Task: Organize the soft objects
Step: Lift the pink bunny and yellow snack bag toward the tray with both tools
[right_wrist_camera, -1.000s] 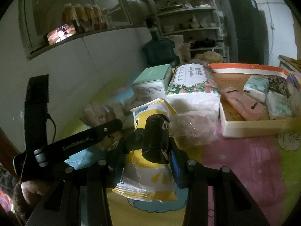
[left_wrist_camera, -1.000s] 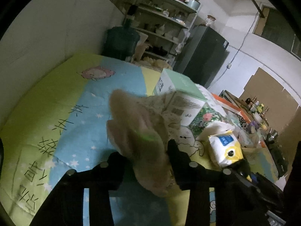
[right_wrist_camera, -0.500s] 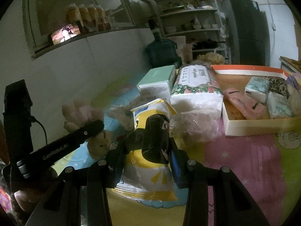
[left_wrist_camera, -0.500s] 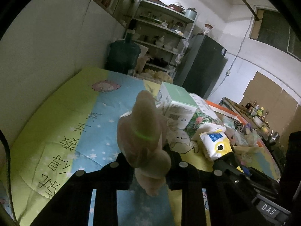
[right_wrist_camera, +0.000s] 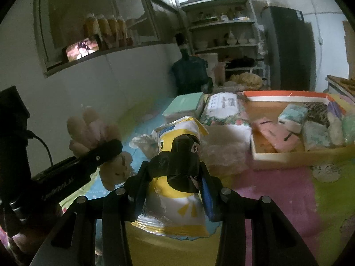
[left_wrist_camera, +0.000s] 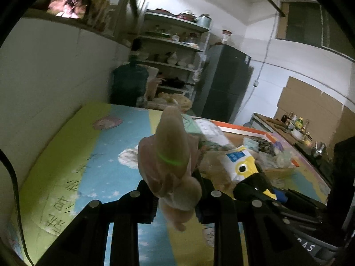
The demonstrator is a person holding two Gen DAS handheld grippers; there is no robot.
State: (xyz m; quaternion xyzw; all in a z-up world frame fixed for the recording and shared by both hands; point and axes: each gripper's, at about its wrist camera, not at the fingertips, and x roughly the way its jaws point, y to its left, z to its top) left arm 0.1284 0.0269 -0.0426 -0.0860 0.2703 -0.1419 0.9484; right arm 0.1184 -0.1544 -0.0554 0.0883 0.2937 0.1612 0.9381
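A yellow and white bag [right_wrist_camera: 177,177] is clamped between the jaws of the right gripper [right_wrist_camera: 175,177]. The bag's lower edge hangs over the yellow part of the mat [right_wrist_camera: 277,188]. A black strap is wrapped round the middle of the bag.

A pink plush toy [left_wrist_camera: 170,164] is clamped between the jaws of the left gripper [left_wrist_camera: 177,197]. The toy is held up above the mat, and one long ear points up. In the right view the same toy [right_wrist_camera: 97,137] is seen to the left of the bag, apart from it.

To the left of the toy, a wide stretch of blue and green mat [left_wrist_camera: 77,155] is seen, up to the white wall [left_wrist_camera: 55,77].

Just past the bag, some crinkly clear plastic [right_wrist_camera: 224,153] is lying on the mat. Behind it, a flowery tissue pack [right_wrist_camera: 224,108] and a green box [right_wrist_camera: 184,104] are set side by side, touching.

To the right, a tray [right_wrist_camera: 288,157] with an orange rim is filled with soft things along its far right side. Its near wall faces the pink part of the mat. Bare floor is seen in the tray's left part.

Far back, a water jug [right_wrist_camera: 190,73], shelves [right_wrist_camera: 221,33] and a dark fridge [right_wrist_camera: 288,48] are lined up against the wall.
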